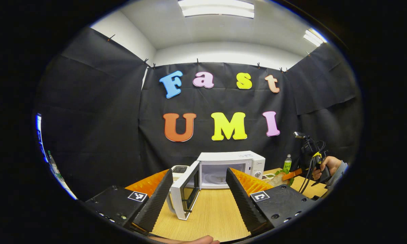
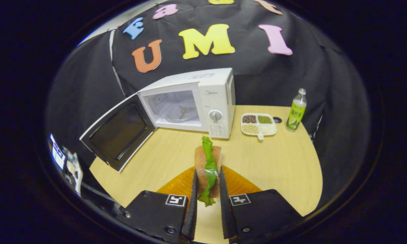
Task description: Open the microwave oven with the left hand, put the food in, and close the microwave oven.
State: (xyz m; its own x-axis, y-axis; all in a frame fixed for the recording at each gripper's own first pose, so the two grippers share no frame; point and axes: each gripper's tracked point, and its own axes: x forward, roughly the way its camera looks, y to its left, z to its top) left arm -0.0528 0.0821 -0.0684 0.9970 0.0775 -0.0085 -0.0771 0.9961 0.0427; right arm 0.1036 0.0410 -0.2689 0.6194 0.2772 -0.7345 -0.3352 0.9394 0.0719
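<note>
Left gripper point(image 1: 199, 176): in the left gripper view its two fingers stood wide apart at the bottom of the frame, holding nothing; the microwave showed in the gap between them.
Right gripper point(image 2: 207, 181): in the right gripper view its fingers were clamped on the sandwich at the bottom centre of the frame, one finger on each flat side.
Sandwich point(image 2: 208, 162): brown bread slices with a green lettuce leaf between them, held on edge above the table, in front of the microwave's control panel and apart from it.
Microwave point(image 2: 189, 101): white, at the centre of the right gripper view, at the back of the table near the black cloth; its cavity was lit and a turntable showed inside.
Microwave door point(image 2: 118, 132): swung fully open to the left of the frame, dark window facing forward.
Table point(image 2: 278, 162): light wood, bare in front of the microwave.
Divided tray point(image 2: 258, 123): white, just right of the microwave, with dark, green and pale grains in separate compartments.
Bottle point(image 2: 296, 110): green, upright, right of the tray near the table's edge.
Person's hand point(image 1: 325, 167): at the right edge of the left gripper view, gripping the other gripper's handle, with cables hanging from it.
</note>
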